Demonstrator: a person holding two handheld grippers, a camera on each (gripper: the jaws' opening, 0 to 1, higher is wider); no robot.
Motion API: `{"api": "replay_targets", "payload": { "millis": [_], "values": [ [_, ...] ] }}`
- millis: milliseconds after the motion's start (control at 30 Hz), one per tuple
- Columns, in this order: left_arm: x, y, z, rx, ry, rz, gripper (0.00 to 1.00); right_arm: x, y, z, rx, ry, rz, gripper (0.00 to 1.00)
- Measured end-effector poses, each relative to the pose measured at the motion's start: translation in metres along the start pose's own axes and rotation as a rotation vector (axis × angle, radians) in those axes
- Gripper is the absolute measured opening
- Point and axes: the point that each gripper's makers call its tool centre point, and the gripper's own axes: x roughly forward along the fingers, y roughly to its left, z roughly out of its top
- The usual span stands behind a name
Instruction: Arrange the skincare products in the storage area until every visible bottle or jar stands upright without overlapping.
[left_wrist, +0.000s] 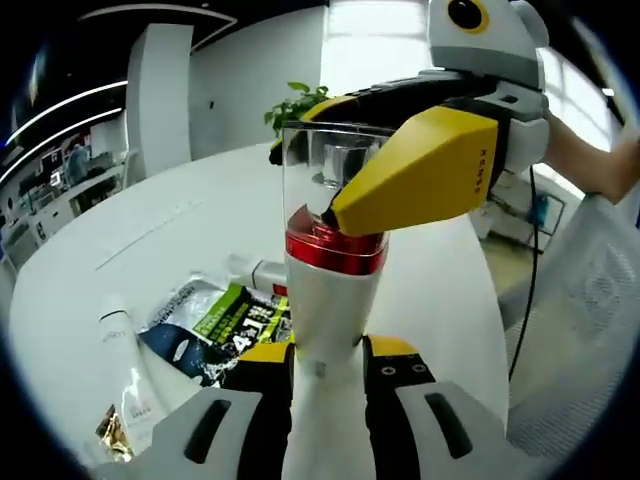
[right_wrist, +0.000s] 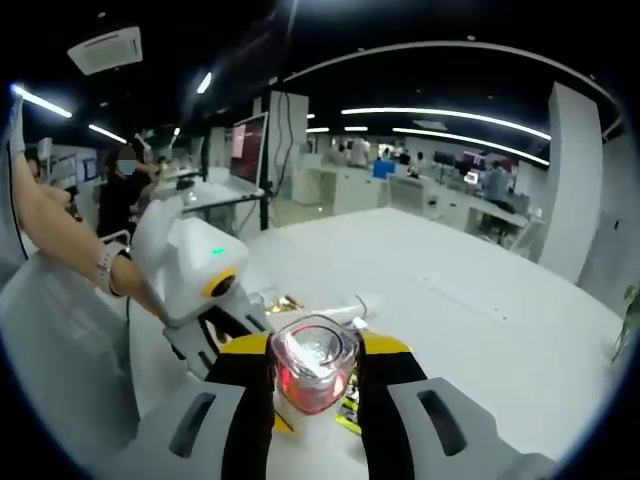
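A white bottle (left_wrist: 325, 300) with a red band and a clear cap (left_wrist: 320, 165) stands upright in the air over the table. My left gripper (left_wrist: 328, 358) is shut on its white body, one jaw on each side. Coming in from the right, my right gripper (left_wrist: 335, 165) clamps the clear cap between its yellow jaws. In the right gripper view I look down on that cap (right_wrist: 313, 360), with the right gripper (right_wrist: 315, 368) shut around it. The left gripper (right_wrist: 225, 325) shows just below and to its left.
On the white round table (left_wrist: 200, 210) below lie a green-and-black sachet (left_wrist: 235, 325), a blue packet (left_wrist: 180, 350), a white tube (left_wrist: 125, 350) and another white bottle (left_wrist: 262, 272) on its side. A plant (left_wrist: 295, 105) stands behind. A person's arm (left_wrist: 590, 160) is at the right.
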Motion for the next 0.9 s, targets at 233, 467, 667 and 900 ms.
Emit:
{"api": "replay_targets", "payload": {
  "millis": [233,467,667,900],
  "values": [
    [0.008,0.0,0.0,0.007,0.009,-0.008,0.23,-0.003,-0.007,-0.003,0.004,0.002,-0.023,0.31],
    [0.012,0.001,0.0,-0.012,0.016,-0.008,0.23,-0.004,-0.011,-0.003,-0.006,0.002,-0.026,0.31],
    [0.013,0.0,-0.001,-0.01,0.022,-0.006,0.23,-0.002,-0.014,-0.003,-0.014,0.011,-0.022,0.32],
    [0.013,0.0,-0.001,-0.002,0.02,-0.007,0.22,-0.005,-0.015,-0.002,-0.018,0.007,-0.031,0.32]
  ]
}}
